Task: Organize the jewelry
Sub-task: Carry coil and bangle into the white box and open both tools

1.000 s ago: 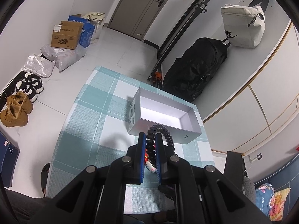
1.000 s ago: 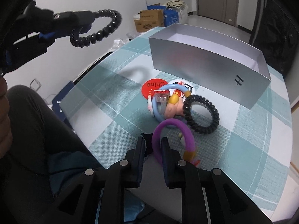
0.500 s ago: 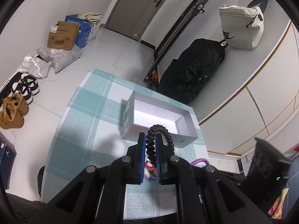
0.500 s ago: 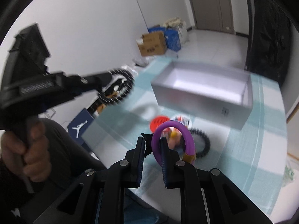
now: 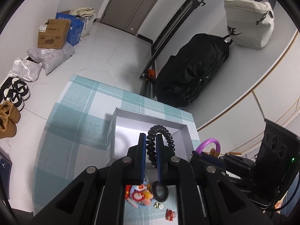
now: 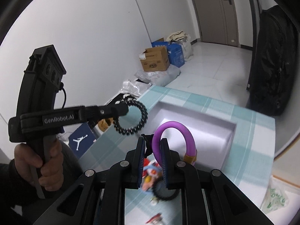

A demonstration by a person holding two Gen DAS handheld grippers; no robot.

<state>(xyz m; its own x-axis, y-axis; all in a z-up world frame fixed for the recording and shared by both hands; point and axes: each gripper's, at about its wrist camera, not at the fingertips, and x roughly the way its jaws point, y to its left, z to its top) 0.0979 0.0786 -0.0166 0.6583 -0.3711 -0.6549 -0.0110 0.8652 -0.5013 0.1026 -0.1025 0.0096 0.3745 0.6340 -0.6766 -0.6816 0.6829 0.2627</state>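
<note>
L gripper (image 5: 151,150) fingers pinching black coil band (image 5: 161,136), now moved over grey box (image 5: 131,115). R gripper (image 6: 152,156) lifted off worktop (image 5: 75,112), pinching purple ring (image 6: 173,136) nr box. Drops look next.

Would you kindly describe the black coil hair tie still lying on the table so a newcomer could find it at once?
Start at the checked tablecloth and its white box. Just in front of the box sits a small pile of trinkets, and the black coil tie lies flat at its right edge. Unlike the colourful pieces beside it, it is a plain black spiral ring.
</note>
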